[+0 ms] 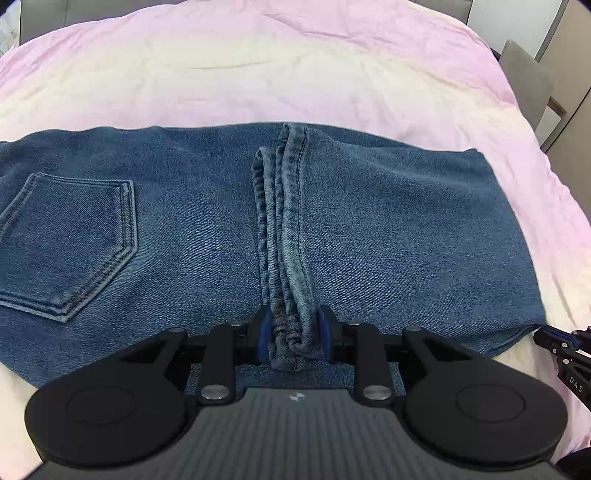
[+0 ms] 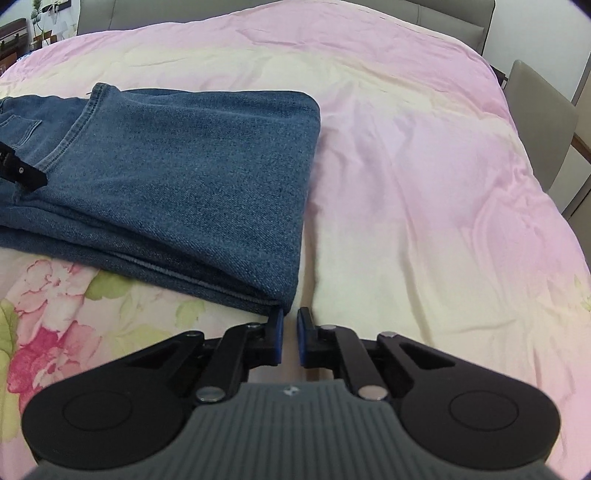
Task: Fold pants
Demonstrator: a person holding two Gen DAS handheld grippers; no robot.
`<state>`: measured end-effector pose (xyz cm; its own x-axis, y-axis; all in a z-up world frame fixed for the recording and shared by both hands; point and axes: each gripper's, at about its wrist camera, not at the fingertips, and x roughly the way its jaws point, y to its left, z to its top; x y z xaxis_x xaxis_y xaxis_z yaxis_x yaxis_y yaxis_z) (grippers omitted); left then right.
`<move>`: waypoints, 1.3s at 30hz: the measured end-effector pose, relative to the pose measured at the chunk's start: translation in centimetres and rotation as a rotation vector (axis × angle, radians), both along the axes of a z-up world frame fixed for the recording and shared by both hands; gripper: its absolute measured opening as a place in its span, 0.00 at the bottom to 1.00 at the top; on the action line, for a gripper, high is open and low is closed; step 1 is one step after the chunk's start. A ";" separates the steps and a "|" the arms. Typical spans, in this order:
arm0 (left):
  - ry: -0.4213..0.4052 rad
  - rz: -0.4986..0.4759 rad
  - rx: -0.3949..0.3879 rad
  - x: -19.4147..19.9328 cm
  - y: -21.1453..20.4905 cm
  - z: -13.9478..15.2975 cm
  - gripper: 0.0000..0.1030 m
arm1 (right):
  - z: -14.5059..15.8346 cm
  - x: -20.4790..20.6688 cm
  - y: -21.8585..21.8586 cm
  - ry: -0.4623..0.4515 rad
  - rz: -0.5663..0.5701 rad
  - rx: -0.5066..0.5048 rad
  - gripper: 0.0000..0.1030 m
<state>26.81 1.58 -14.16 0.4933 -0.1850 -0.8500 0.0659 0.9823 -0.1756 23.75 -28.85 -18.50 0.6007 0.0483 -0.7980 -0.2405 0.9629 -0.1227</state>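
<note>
blue jeans [image 1: 207, 236] folded flat on a pink flowery bedspread [image 2: 424, 166], left gripper [image 1: 293, 338] pinching the bunched hem ends at the near edge, right gripper [image 2: 290, 334] just off the jeans' near right corner, fingers narrow with a small gap, holding nothing

Wrinkled pink and cream floral bedspread [image 2: 424, 192] covering the bed, grey padded headboard [image 2: 454, 14] behind, beige chair [image 2: 535, 122] just beside, on the right.

I am reading only one marking: the white letters "DAS" on the black body of my right gripper [image 1: 565, 354], showing at the left wrist view's right edge.
</note>
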 end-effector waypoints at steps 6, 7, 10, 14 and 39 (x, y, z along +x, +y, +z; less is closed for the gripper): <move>-0.077 0.028 -0.023 -3.1 3.7 3.9 0.36 | 3.1 -0.6 0.5 -0.007 0.076 0.023 0.02; -0.089 0.045 -0.027 -3.7 4.6 4.5 0.39 | 3.8 -0.6 1.1 -0.019 0.107 0.020 0.02; -0.123 0.140 -0.042 -5.1 7.6 5.6 0.47 | 5.5 0.0 3.4 -0.048 0.205 0.015 0.02; -0.182 0.308 0.000 -6.3 11.2 6.4 0.61 | 6.8 1.4 8.0 -0.063 0.348 0.003 0.06; -0.093 0.836 -0.561 -7.2 28.7 -1.8 0.88 | 4.6 12.5 29.0 0.063 0.921 -0.267 0.27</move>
